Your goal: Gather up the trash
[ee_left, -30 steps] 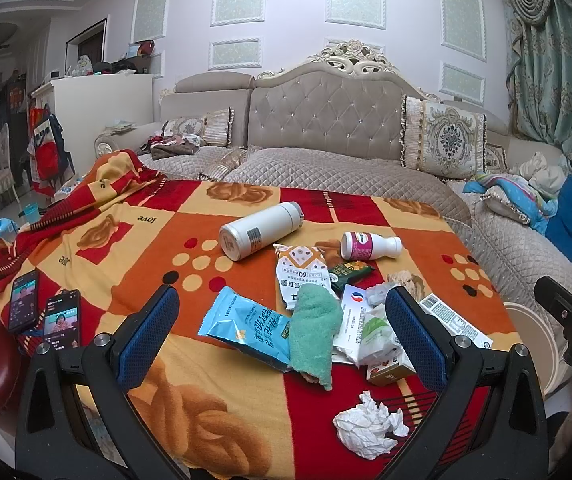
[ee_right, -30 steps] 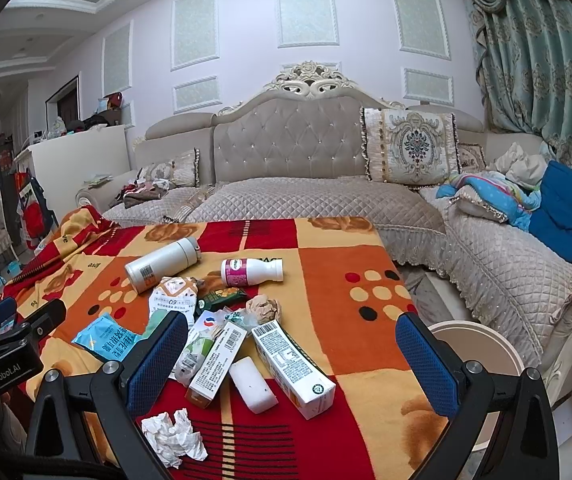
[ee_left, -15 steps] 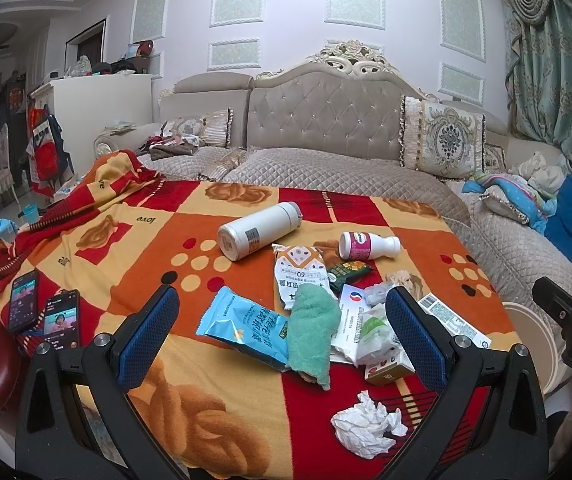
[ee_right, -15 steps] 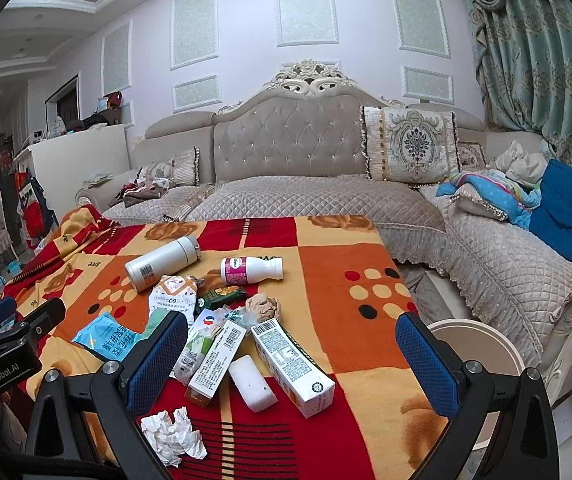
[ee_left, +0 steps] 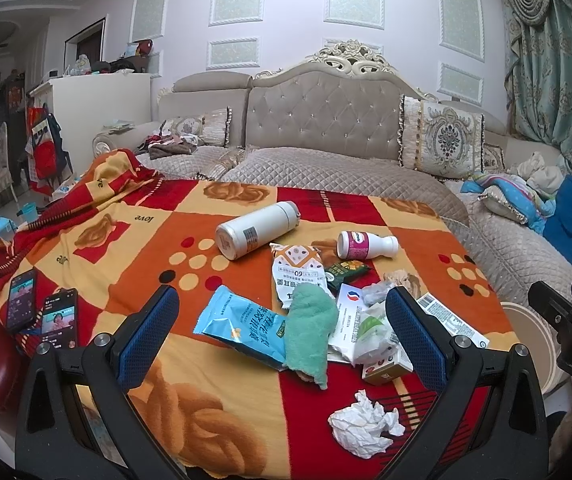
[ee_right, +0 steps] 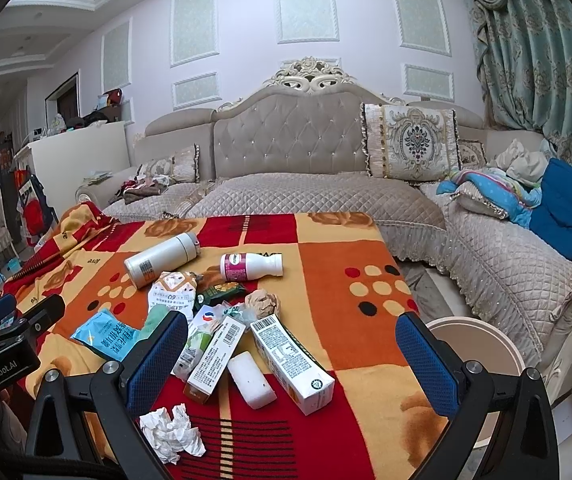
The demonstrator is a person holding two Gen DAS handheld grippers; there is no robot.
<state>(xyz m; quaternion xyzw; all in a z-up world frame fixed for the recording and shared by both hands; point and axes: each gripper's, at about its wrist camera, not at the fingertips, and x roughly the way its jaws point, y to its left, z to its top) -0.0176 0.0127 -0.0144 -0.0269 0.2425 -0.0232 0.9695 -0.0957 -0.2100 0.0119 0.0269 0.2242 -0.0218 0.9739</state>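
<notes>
Left gripper wide open, empty, hovering over blanket facing the blue wrapper, green cloth, crumpled tissue, then right gripper also spread and empty above the long carton, beige bin off the blanket's right edge, likely dump spot.

Left gripper gapes wide above patterned blanket; white flask, pink-label bottle, blue wipes pack, green cloth, crumpled tissue scattered; two phones at left edge.
</notes>
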